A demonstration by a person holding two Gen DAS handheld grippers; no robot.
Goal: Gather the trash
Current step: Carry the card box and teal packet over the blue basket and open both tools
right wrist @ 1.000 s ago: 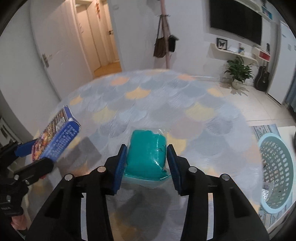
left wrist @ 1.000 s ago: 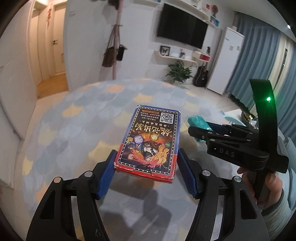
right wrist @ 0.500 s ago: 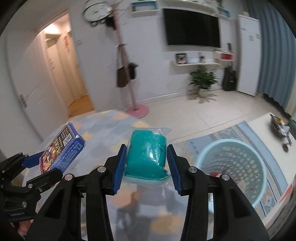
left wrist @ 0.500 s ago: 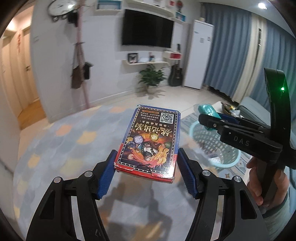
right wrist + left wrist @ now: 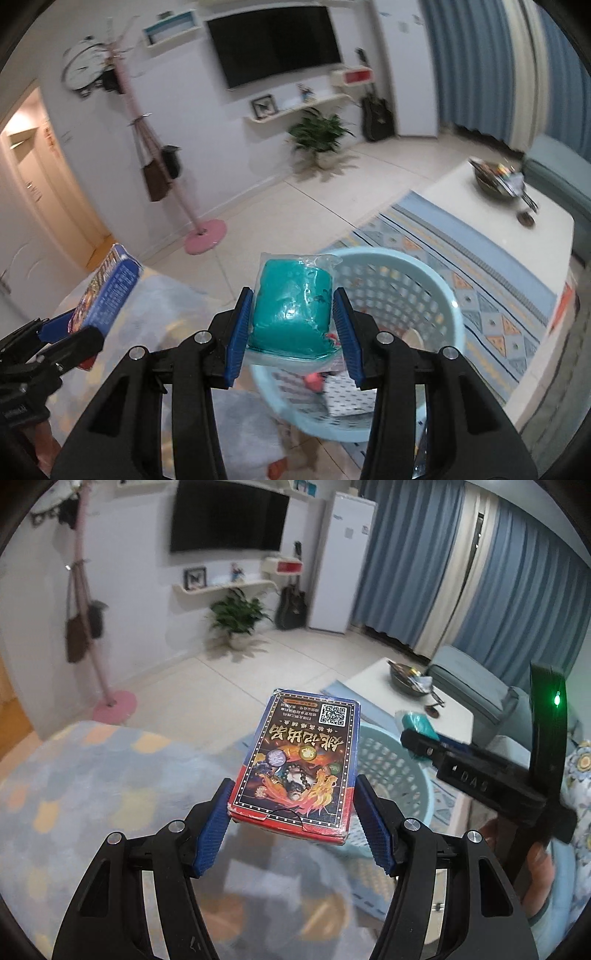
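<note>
Above the pale blue laundry basket [image 5: 424,295], now swung into view below, your right gripper [image 5: 293,325] clamps the teal bagged lump [image 5: 291,306] and your left gripper [image 5: 291,823] grips the card box [image 5: 299,764], both ready to drop.

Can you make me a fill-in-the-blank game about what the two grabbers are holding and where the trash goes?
1. The left gripper is shut on a card ____ with a QR code on it.
2. The right gripper holds a wrapped lump coloured ____.
3. The light blue laundry-style ____ stands on the floor below the right gripper.
4. A black ____ hangs on the wall above the shelf.

Missing words: box; teal; basket; television
</note>
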